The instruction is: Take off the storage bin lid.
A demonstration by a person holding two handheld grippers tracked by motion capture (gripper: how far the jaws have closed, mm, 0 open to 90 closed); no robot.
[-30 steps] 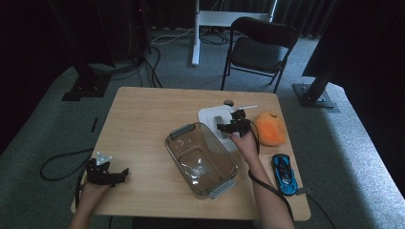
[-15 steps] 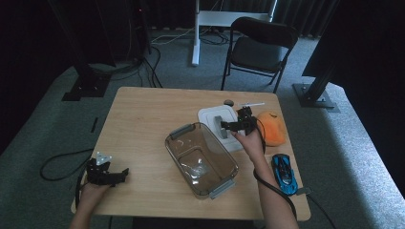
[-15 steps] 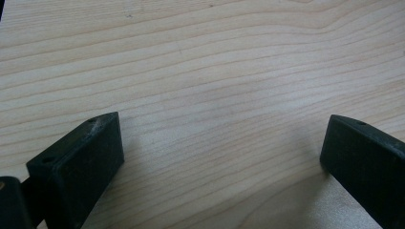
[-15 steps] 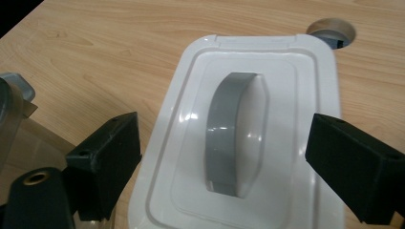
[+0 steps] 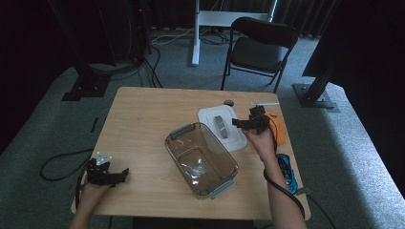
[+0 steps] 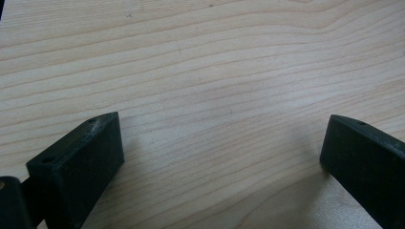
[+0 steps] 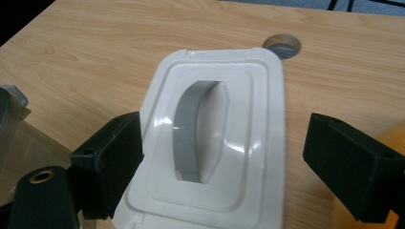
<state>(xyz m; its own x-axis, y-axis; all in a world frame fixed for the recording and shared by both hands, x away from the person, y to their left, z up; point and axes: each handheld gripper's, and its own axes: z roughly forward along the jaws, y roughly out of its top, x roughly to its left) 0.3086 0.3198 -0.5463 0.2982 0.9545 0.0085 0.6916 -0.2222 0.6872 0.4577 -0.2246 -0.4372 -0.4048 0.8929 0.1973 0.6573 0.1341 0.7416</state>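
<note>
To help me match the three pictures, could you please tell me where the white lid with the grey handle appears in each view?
High view: the white lid lies right of centre on the table, between the clear container and the right tongs.
Left gripper view: bare wooden tabletop between open tongs, no lid.
Right gripper view: the lid sits centre frame, between the open tongs.
Shared landmark: the round hole just beyond the lid.

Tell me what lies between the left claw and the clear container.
Only bare wooden table. In the high view, nothing sits between the left claw and the clear container; the left gripper view shows plain wood ahead of the open jaws.
</note>
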